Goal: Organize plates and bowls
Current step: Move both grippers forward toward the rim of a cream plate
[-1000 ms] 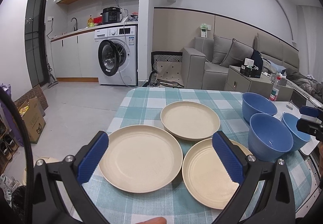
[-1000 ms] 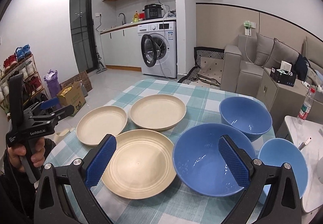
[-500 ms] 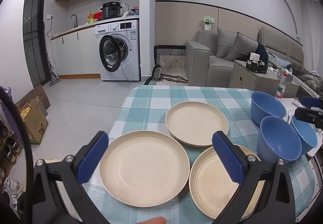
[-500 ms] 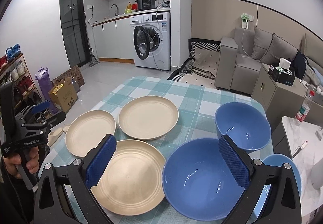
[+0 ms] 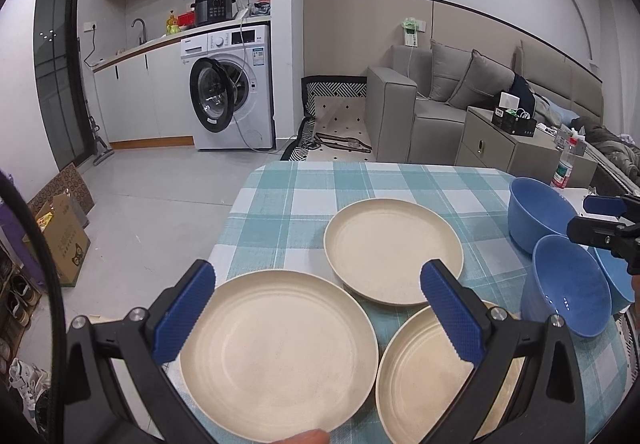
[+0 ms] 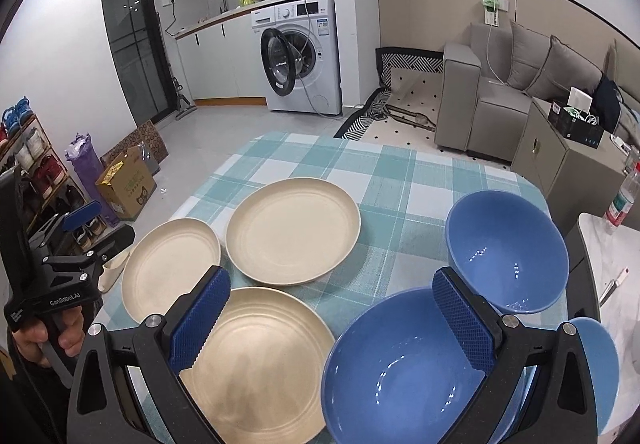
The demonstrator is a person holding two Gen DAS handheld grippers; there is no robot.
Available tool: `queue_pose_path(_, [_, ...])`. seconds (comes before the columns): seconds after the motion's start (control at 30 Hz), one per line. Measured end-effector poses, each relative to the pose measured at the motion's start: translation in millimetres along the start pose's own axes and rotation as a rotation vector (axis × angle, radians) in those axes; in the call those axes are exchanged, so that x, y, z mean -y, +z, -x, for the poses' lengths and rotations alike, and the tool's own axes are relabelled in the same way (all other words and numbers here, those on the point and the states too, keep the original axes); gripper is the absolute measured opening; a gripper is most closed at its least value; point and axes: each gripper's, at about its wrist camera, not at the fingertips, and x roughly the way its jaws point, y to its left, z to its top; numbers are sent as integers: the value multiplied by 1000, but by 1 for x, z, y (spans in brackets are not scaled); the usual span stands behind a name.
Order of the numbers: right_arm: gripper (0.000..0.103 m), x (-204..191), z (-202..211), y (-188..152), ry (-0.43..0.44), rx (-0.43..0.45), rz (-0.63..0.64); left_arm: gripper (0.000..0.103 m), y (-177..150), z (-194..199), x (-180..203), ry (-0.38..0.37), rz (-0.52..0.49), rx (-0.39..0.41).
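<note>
You had matt, faintly speckled cream plates on a woven checked tablecloth. The blue bowls looked glossy and smooth, like plastic. Your gripper pads were knurled blue rubber.

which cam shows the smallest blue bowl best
Neither shows it whole. The right wrist view is a little better: the smallest blue bowl shows its rim and inside, partly behind the right gripper. In the left wrist view only a sliver peeks out behind another bowl.

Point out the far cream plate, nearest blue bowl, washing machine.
far cream plate point(image 6: 292, 232), right wrist view, flat centre.
nearest blue bowl point(image 6: 400, 368), right wrist view, inner floor.
washing machine point(image 5: 234, 87), left wrist view, front panel.
</note>
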Motion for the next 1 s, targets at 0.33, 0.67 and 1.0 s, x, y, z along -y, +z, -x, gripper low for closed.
queue_pose_path(0.33, [103,-2,-25,23,-25,-50,35,103,11,-31,-8,11,14,-45])
queue_pose_path(0.67, [103,0,-49,53,-25,-92,19,103,25,-54,-10,10,14,-75])
queue_pose_path(1.0, [103,7,-88,49,-38,-159,-23,103,25,-83,-12,3,6,-128])
